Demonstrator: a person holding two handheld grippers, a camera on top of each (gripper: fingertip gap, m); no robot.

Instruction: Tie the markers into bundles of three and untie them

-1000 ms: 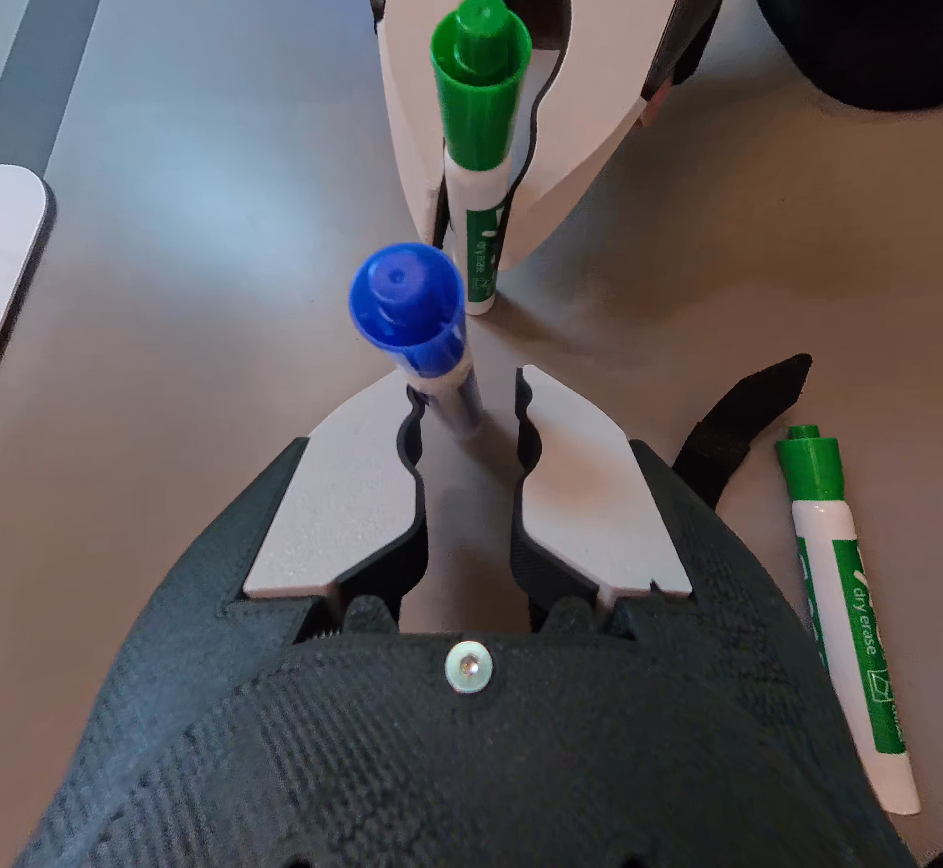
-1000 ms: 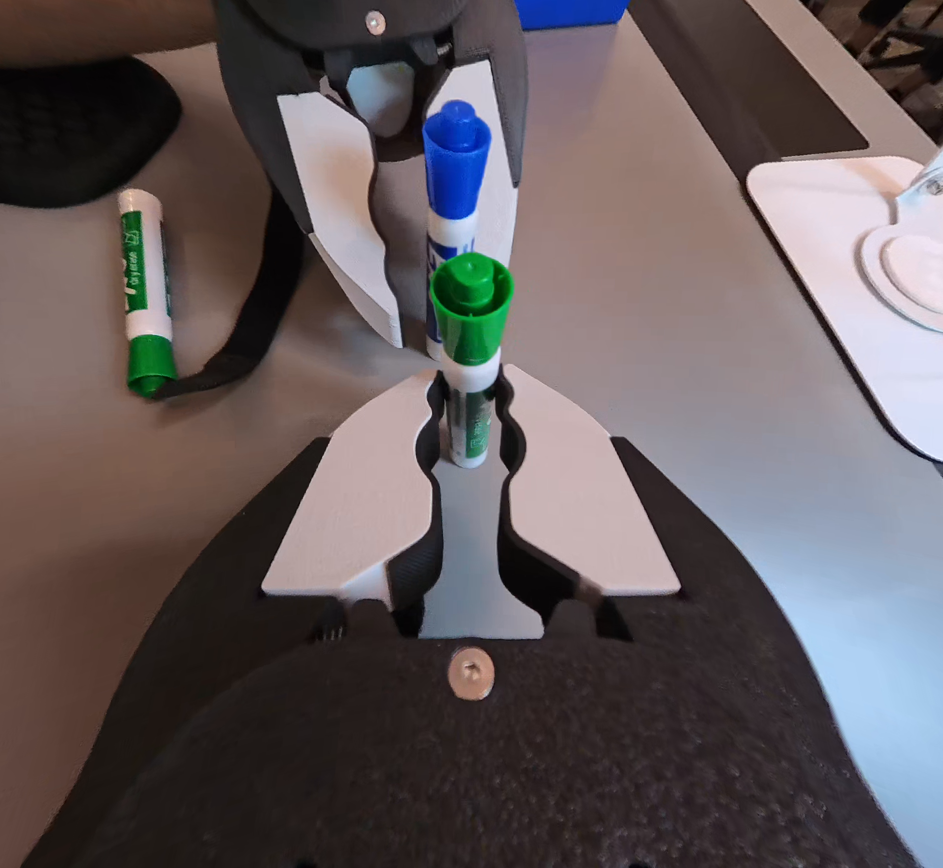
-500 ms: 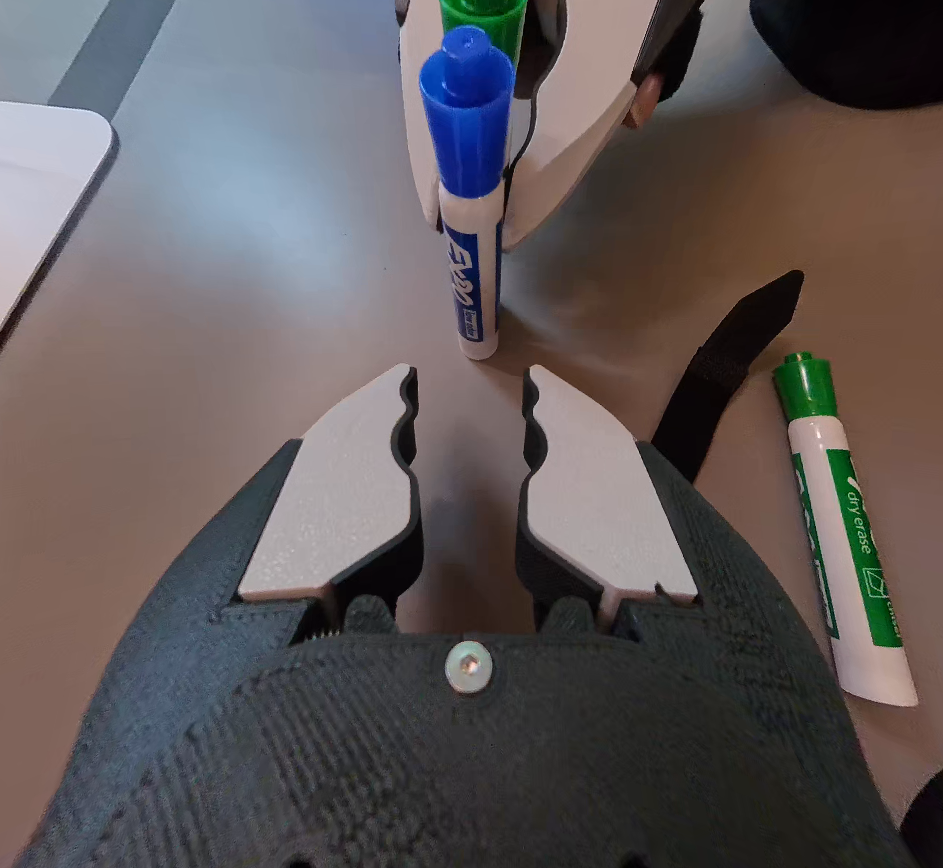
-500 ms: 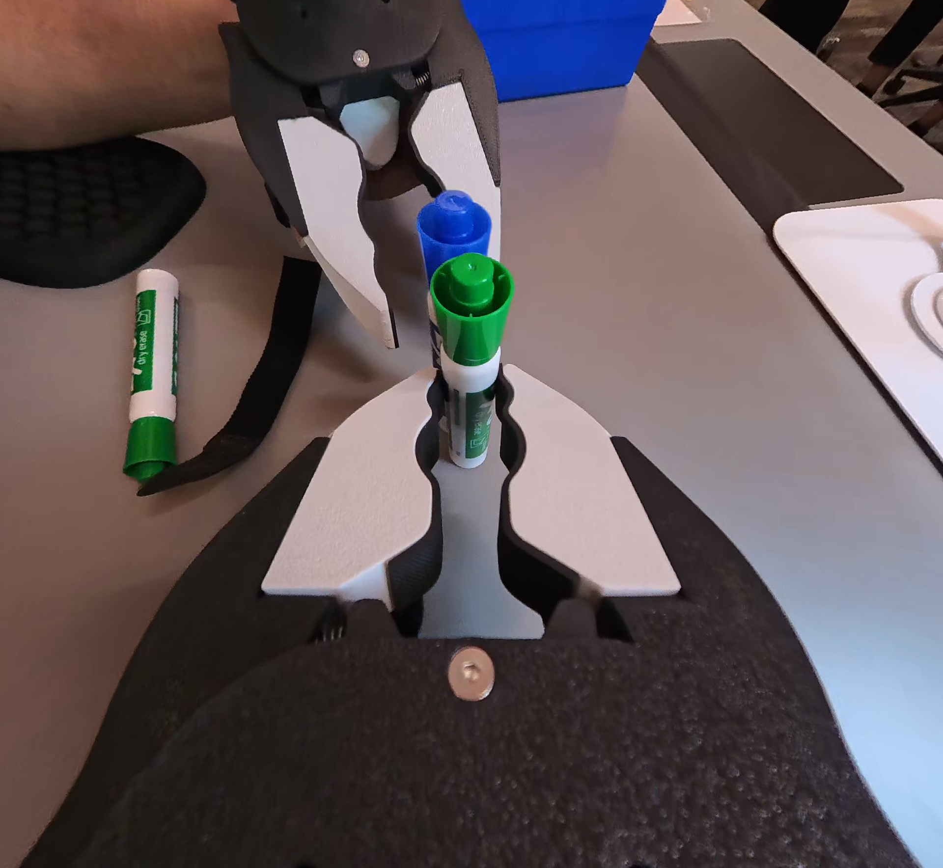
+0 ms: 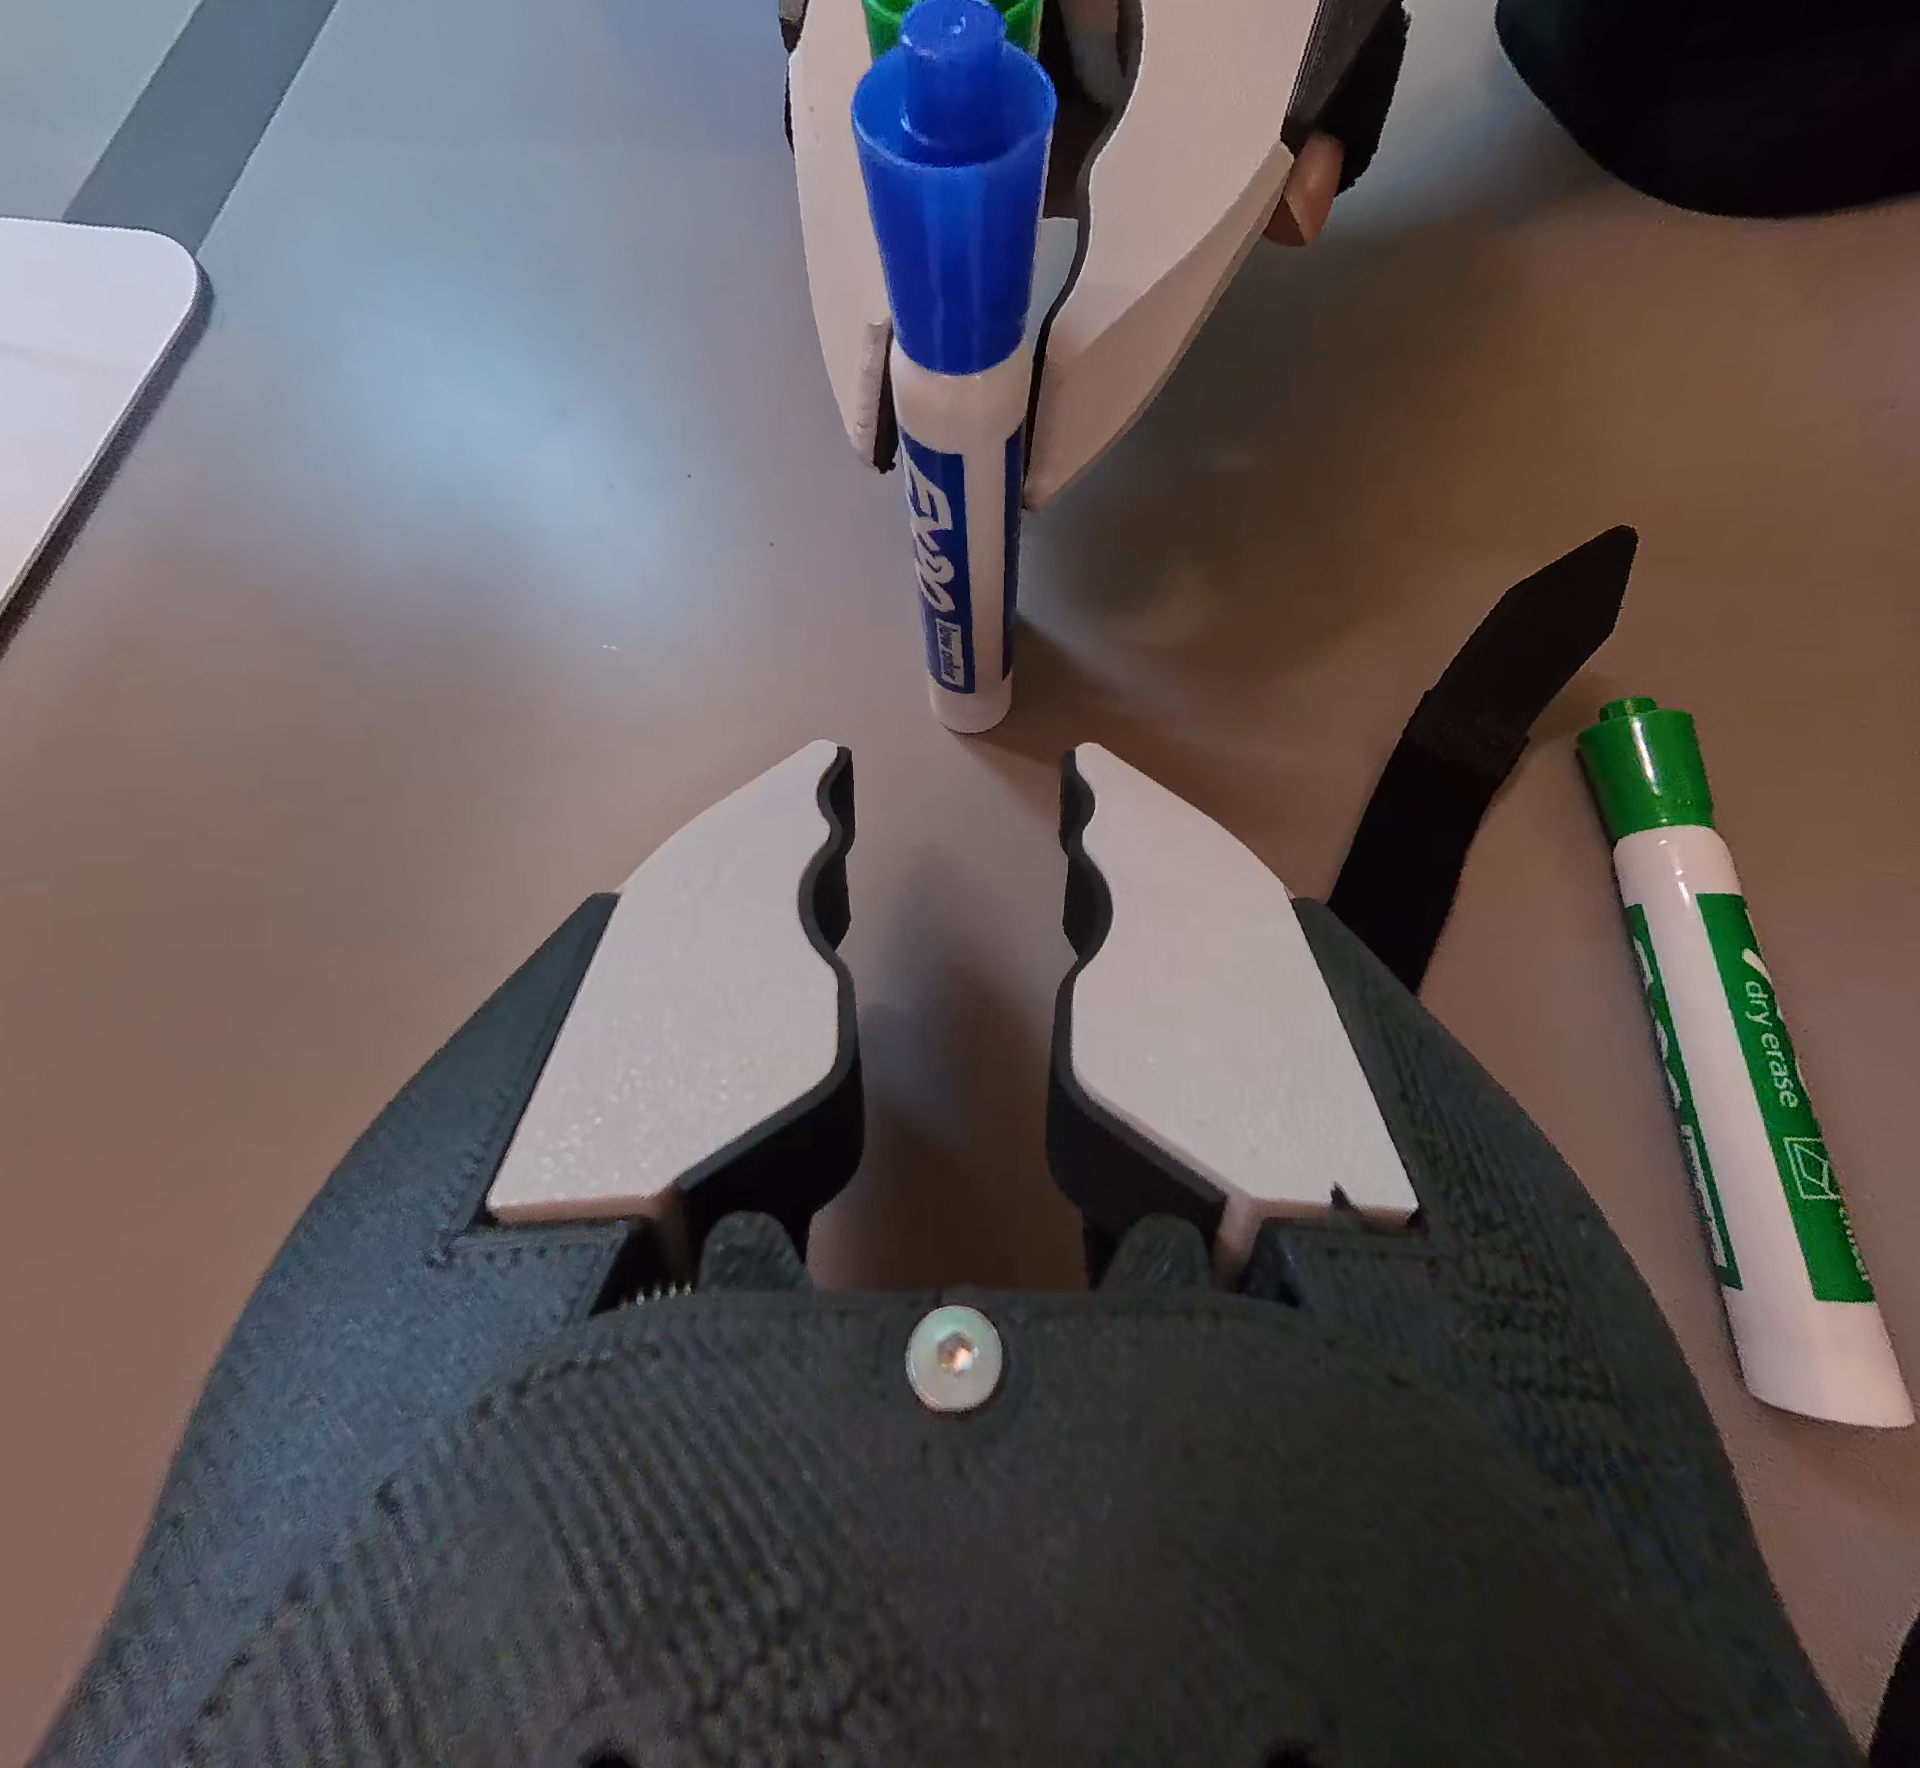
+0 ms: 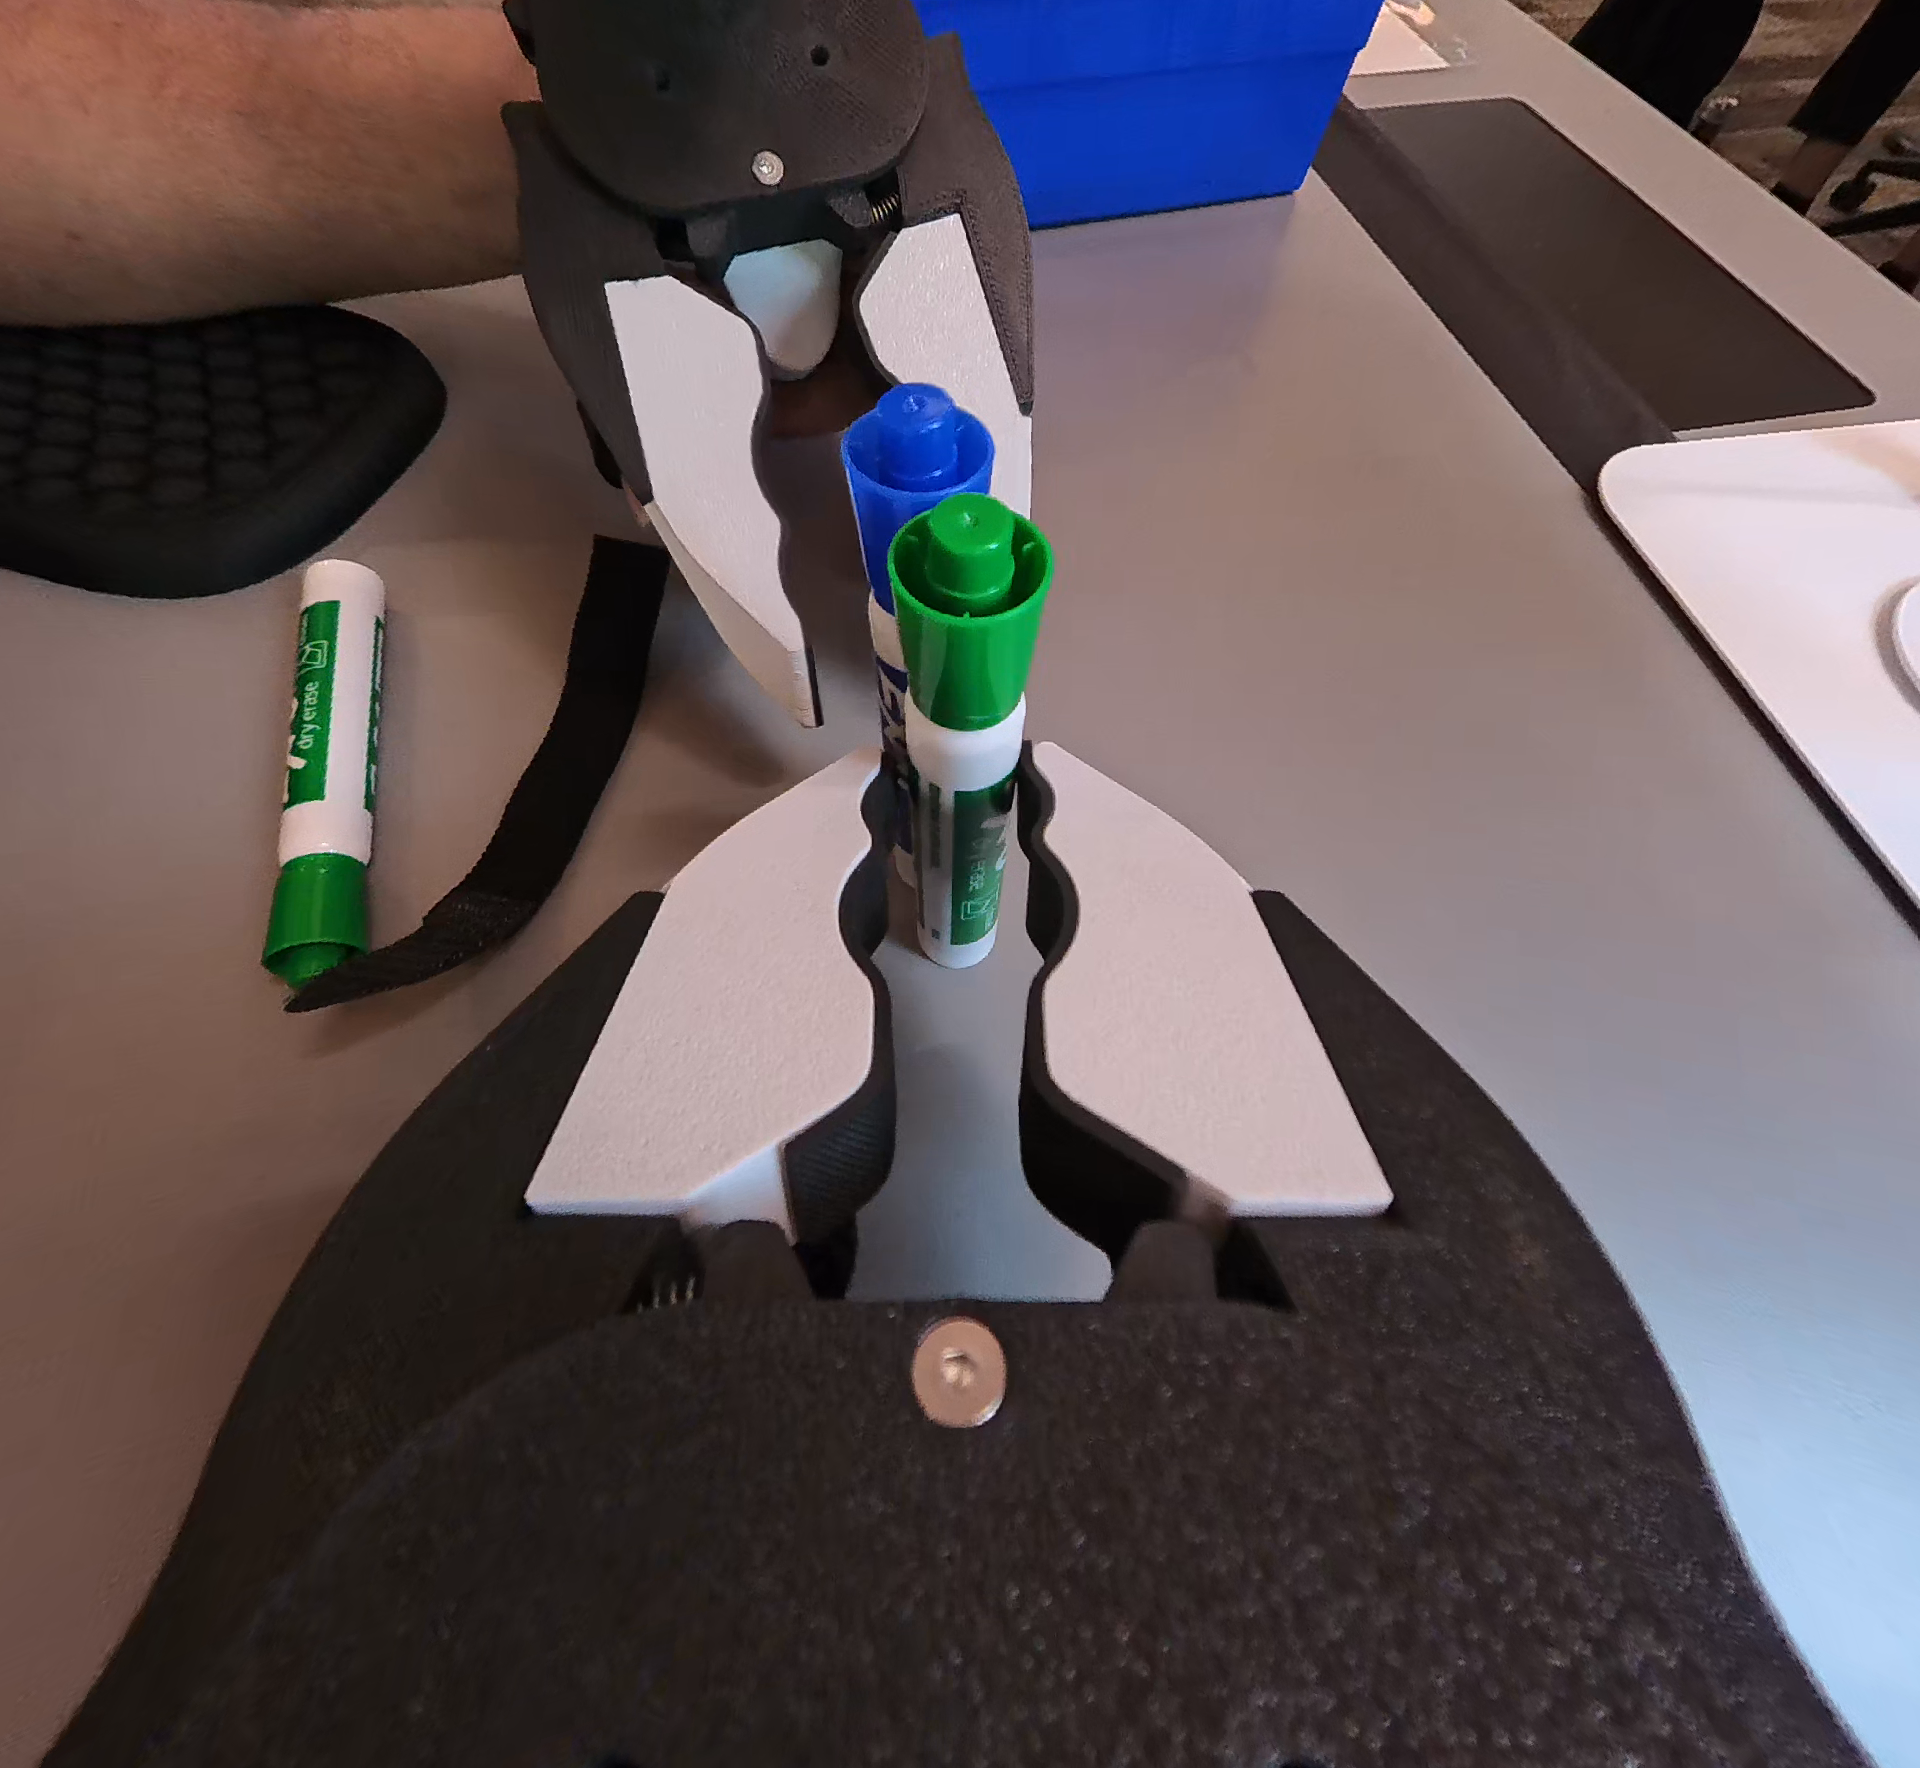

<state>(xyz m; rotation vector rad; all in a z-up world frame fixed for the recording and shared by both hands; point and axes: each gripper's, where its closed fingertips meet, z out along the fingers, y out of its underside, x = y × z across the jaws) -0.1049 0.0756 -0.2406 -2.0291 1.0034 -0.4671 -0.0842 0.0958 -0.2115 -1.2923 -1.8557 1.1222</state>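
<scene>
My right gripper is shut on an upright green marker that stands on the grey table. A blue marker stands upright against it at the same fingertips, on the side towards my left gripper. My left gripper is open and empty, just short of the blue marker's base. A second green marker lies flat to the right of my left gripper, next to a black strap that lies loose on the table.
A blue bin stands at the far edge. A black mesh pad lies under a person's forearm. A white board and a dark mat lie on the right in the right wrist view. From the left gripper's tips to the black strap is close to 9 cm. It turns up in the right wrist view as well.
My left gripper let go of the blue marker and drew back from it. The blue marker now stands against the green one at my right gripper's fingertips.
</scene>
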